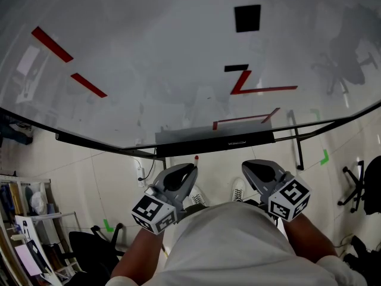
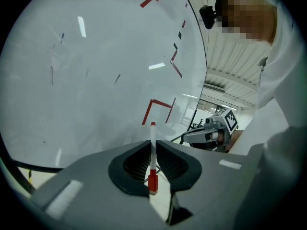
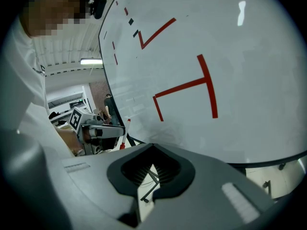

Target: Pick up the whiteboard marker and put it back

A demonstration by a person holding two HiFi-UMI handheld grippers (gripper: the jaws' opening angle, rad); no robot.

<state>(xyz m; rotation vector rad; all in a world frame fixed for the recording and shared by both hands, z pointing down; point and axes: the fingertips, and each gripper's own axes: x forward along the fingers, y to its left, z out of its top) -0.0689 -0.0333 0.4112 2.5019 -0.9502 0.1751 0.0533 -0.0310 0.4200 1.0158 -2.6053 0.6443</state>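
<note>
The whiteboard marker (image 2: 152, 150), white with red ends, stands upright between the jaws of my left gripper (image 2: 152, 142), which is shut on it. In the head view its red tip (image 1: 196, 158) pokes out above the left gripper (image 1: 191, 168), just below the whiteboard's dark tray (image 1: 214, 140). My right gripper (image 1: 249, 164) hangs beside it on the right, shut with nothing in it (image 3: 153, 146). The right gripper view shows the left gripper (image 3: 103, 131) with the marker (image 3: 125, 133). The whiteboard (image 1: 178, 52) with red lines fills the space ahead.
A black square (image 1: 247, 18) and a small black bar (image 1: 236, 68) stick to the board. The board's stand leg (image 1: 297, 145) runs down at the right. Office chairs (image 1: 357, 183) stand at right and lower left, and shelves (image 1: 24, 231) at far left.
</note>
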